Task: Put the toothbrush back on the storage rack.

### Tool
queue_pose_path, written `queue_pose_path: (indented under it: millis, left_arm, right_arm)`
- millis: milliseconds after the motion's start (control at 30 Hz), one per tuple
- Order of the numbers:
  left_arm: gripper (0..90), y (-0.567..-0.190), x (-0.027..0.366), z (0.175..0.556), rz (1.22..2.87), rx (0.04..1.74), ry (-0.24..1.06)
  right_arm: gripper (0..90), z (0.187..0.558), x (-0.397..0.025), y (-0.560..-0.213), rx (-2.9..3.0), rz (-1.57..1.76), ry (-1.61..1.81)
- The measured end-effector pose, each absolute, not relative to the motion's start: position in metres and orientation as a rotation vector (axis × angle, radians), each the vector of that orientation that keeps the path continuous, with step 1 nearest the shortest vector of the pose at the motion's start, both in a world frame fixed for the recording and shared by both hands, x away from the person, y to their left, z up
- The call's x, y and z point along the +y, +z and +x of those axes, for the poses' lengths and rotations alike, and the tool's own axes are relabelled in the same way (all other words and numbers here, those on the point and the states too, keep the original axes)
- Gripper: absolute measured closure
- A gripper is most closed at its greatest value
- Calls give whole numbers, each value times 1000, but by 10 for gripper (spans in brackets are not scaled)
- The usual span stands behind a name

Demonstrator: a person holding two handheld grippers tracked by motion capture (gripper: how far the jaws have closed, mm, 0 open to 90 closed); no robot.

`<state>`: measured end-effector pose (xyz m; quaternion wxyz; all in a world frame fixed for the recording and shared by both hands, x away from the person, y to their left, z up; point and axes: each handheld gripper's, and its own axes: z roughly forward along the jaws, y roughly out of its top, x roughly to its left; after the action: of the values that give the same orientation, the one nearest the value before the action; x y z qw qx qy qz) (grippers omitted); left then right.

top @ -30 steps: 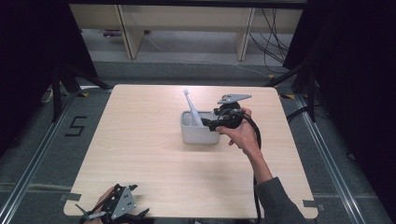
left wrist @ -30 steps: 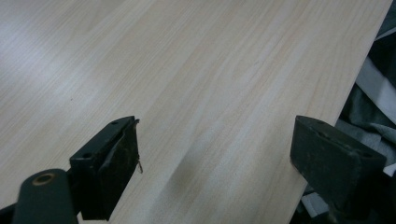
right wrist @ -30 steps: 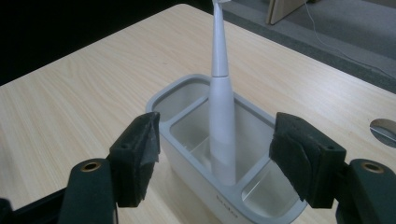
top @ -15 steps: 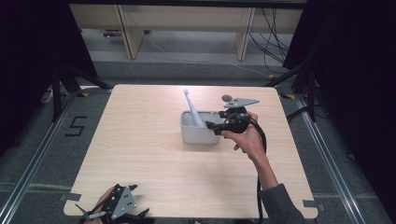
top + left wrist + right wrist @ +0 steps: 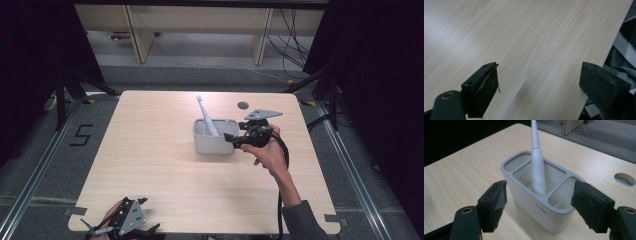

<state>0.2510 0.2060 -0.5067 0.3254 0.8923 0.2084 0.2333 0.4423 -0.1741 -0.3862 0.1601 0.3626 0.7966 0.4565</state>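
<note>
A grey-rimmed white holder (image 5: 214,142) (image 5: 534,202) with three compartments stands near the table's middle. A white toothbrush (image 5: 205,114) (image 5: 537,167) leans upright in its middle compartment. My right gripper (image 5: 231,138) (image 5: 538,201) is open, just right of the holder at its height. In the right gripper view its jaws stand wide on either side of the holder's near end and hold nothing. My left gripper (image 5: 141,218) (image 5: 539,80) is open and empty, low over the wood at the table's front left edge.
The light wooden table (image 5: 160,165) has a round cable hole (image 5: 243,105) (image 5: 624,179) behind the holder. Wooden shelving legs (image 5: 137,35) and cables (image 5: 295,40) are on the floor beyond the far edge. Dark cloth (image 5: 621,50) lies past the table's edge by the left gripper.
My right gripper has drawn back a little from the holder's right end, toward the right and the near side. The toothbrush, holder and left gripper have stayed put.
</note>
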Motion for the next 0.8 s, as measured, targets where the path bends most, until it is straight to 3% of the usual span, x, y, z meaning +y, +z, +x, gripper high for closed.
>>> queue_pose_path:
  millis: [800]
  left_arm:
    - [150, -507, 206, 251, 2331, 550, 608]
  right_arm:
    - [213, 429, -196, -397, 2281, 1038, 1267]
